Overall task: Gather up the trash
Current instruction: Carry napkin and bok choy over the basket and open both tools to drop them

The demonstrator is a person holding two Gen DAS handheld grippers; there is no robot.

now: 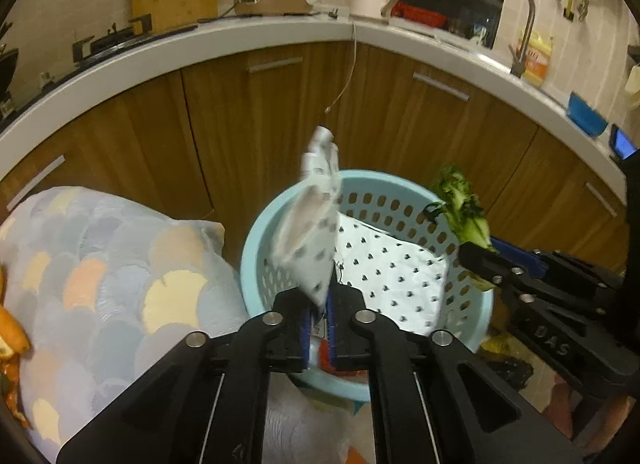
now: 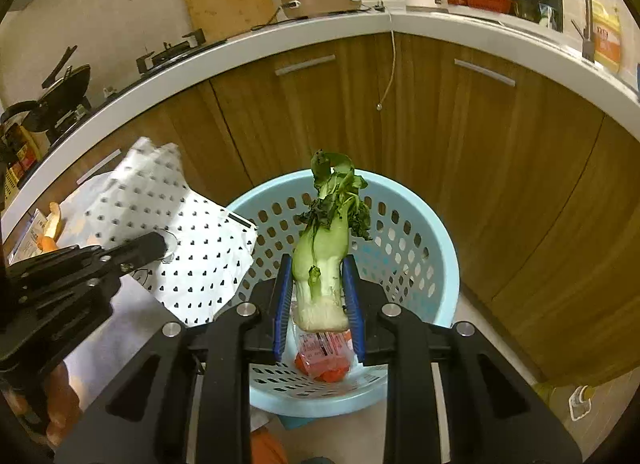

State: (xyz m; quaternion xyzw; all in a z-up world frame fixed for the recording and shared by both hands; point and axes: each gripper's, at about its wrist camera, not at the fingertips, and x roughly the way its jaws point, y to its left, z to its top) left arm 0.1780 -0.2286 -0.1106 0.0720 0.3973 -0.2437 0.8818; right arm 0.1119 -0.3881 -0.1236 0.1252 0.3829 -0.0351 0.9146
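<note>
Over blue basket, before wooden cabinets: right claw clamps greens; left claw pinches wrapper.

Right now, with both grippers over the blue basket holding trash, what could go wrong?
1. The spotted white bag in the left gripper spreads past the blue basket rim; if let go, it could drape outside.
2. The bok choy, clamped in the right gripper, stands tall and could tip over the rim when dropped.
3. The grippers sit close and could collide.
</note>
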